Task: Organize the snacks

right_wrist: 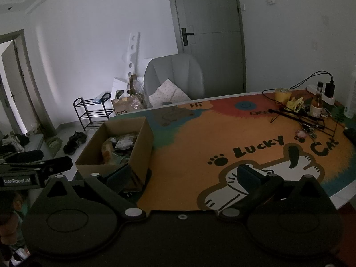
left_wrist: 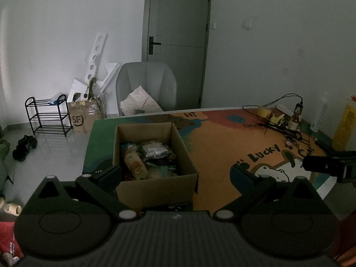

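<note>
An open cardboard box (left_wrist: 155, 187) stands on the left part of a table covered by a colourful cartoon mat (left_wrist: 222, 146). Several snack packets (left_wrist: 146, 155) lie inside it, one a tan round-labelled pack. My left gripper (left_wrist: 175, 173) is open, its fingers wide apart on either side of the box's near wall, empty. In the right wrist view the same box (right_wrist: 142, 146) sits at the left with the snack packets (right_wrist: 120, 144) showing. My right gripper (right_wrist: 184, 173) is open and empty over the mat, its left finger next to the box's near corner.
At the table's far right lie a tape roll (right_wrist: 282, 94), a small bottle (right_wrist: 317, 104), cables, a charger and a black wire stand (right_wrist: 300, 118). A grey chair (left_wrist: 145, 86) with a cushion stands behind the table, with a shoe rack (left_wrist: 47, 115) and a shipping box (left_wrist: 85, 116) on the floor.
</note>
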`<state>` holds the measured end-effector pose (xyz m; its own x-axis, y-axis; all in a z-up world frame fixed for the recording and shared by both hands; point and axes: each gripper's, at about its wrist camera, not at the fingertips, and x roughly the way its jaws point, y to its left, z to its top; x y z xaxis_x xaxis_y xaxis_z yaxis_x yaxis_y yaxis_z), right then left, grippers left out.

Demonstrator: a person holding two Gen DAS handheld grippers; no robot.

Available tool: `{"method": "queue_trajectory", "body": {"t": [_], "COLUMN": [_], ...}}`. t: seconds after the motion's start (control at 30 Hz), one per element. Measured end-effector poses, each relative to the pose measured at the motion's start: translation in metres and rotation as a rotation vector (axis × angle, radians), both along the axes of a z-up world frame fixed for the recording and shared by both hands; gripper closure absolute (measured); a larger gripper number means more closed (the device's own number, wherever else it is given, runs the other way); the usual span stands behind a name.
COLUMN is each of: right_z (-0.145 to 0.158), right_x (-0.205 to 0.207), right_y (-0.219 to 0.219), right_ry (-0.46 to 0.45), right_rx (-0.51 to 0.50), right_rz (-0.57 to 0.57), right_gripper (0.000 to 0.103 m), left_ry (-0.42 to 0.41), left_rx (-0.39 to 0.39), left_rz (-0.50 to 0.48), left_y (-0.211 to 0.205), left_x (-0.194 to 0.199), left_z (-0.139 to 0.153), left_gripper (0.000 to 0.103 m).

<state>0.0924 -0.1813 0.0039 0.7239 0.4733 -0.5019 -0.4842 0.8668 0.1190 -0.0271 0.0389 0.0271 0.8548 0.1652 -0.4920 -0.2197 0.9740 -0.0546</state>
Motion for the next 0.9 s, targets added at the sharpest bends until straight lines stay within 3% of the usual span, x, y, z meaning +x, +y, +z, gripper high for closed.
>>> {"method": "queue_trajectory", "body": {"t": [0.9], "right_z": [-0.0009], "right_x": [-0.0012], "right_y": [0.003], "right_ry": [0.013], "right_rx": [-0.002], "right_rz": [0.002], "right_gripper": [0.0], "left_ry": [0.002], "left_rx": [-0.001], "left_rz": [-0.003], "left_y": [-0.0005], "left_x": [-0.001], "left_z": [-0.0019], "left_gripper": [0.0]}}
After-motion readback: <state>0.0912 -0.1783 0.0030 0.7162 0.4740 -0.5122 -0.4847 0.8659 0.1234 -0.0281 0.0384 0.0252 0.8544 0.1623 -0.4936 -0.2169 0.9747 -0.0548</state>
